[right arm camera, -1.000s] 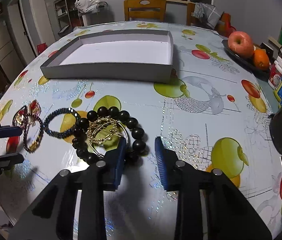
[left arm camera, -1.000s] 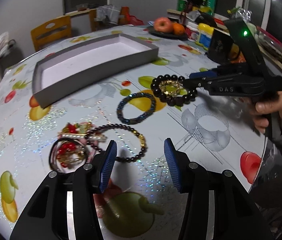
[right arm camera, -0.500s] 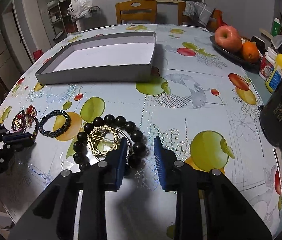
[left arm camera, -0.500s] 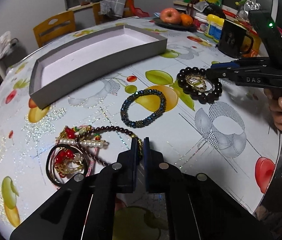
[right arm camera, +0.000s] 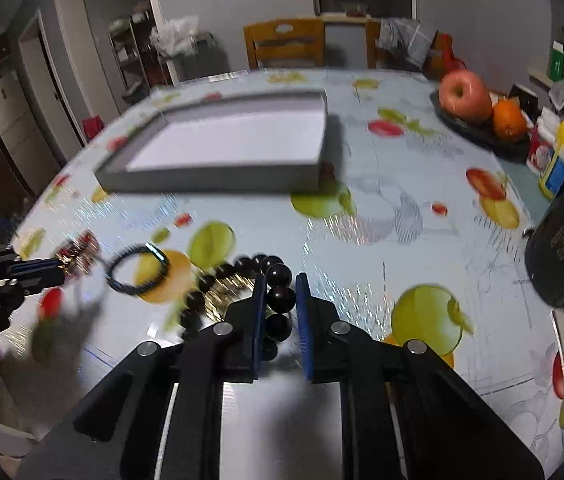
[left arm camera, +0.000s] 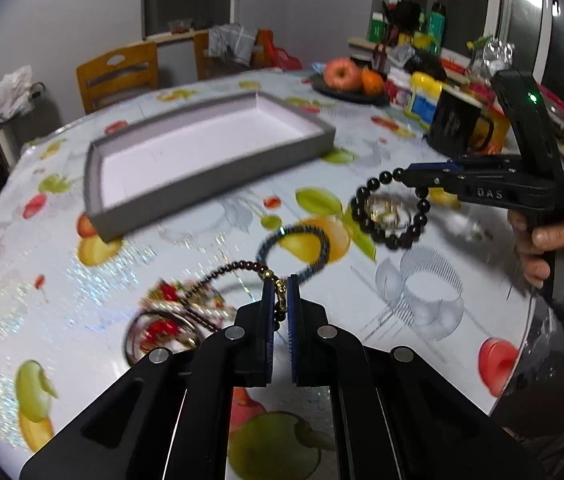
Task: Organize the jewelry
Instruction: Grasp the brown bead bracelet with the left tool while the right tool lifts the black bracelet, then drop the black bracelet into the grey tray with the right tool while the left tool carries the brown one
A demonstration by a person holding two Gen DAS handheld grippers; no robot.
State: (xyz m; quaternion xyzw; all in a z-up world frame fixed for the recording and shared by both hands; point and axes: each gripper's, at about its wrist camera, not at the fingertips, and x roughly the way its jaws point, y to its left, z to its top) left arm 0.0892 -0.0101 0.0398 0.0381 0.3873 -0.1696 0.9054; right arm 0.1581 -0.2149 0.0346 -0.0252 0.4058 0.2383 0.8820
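My left gripper (left arm camera: 280, 284) is shut on the gold clasp of a dark red bead necklace (left arm camera: 237, 267) and lifts it off the table; it also shows at the left of the right wrist view (right arm camera: 59, 266). My right gripper (right arm camera: 279, 280) is shut on a black bead bracelet (right arm camera: 279, 298), raised above the table; it also shows in the left wrist view (left arm camera: 402, 174), with the bracelet (left arm camera: 378, 232) hanging from it. A gold ring piece (left arm camera: 384, 210) lies under the bracelet. A blue bead bracelet (left arm camera: 294, 250) lies flat. The grey tray (left arm camera: 209, 178) is empty.
A tangle of red, pearl and black jewelry (left arm camera: 165, 316) lies left of my left gripper. A fruit plate (right arm camera: 478, 120), a black mug (left arm camera: 458, 128) and bottles (left arm camera: 424, 98) stand at the table's right side. Chairs (left arm camera: 117, 76) stand behind the table.
My right gripper has closed on the black bead bracelet and lifted it. My left gripper, shut on the necklace clasp, has risen and pulled the necklace up.
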